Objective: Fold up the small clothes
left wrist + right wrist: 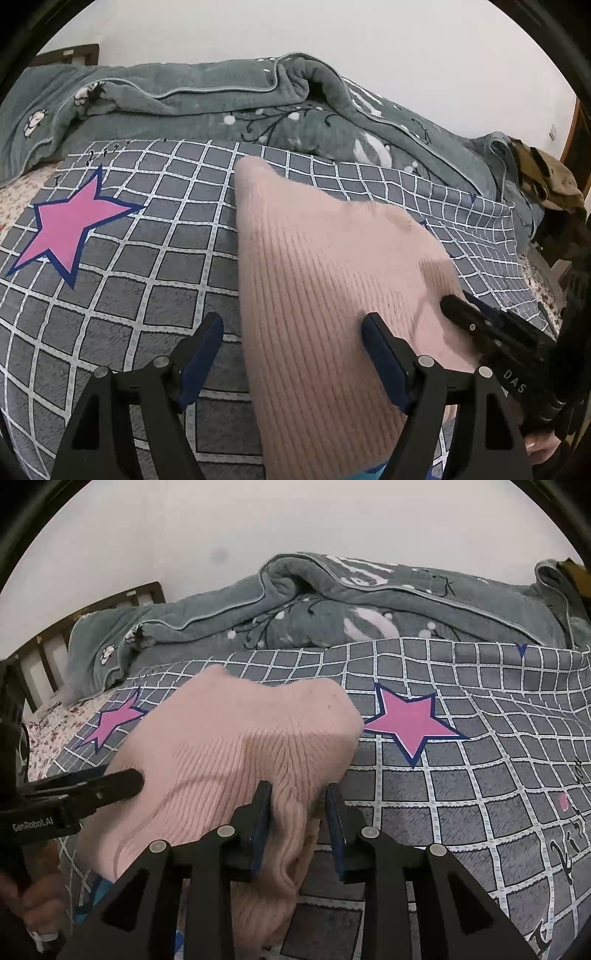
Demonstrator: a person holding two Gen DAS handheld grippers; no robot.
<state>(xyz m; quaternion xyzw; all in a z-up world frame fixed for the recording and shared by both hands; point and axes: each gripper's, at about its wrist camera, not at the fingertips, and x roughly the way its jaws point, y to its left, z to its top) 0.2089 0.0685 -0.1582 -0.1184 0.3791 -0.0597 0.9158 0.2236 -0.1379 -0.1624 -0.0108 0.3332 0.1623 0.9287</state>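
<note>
A pink ribbed knit garment (317, 280) (229, 753) lies on the grey checked bed cover (140, 280) (461, 794), rumpled and raised toward its near end. In the left wrist view my left gripper (291, 328) stands wide open over the garment's left edge, with its right finger above the knit and its left finger above the cover. My right gripper (297, 797) has a thick fold of the knit between its jaws. The left pad touches the fold, and a thin gap shows at the right pad. Each gripper also shows from the side in the other view: right gripper (456, 308), left gripper (127, 781).
A grey-green quilt (221, 110) (332, 605) is heaped along the far side against the white wall. Pink stars (70, 229) (406, 720) mark the cover. A dark headboard (55, 642) stands at the left, khaki cloth (546, 177) at the right. A hand (37, 897) holds the left gripper.
</note>
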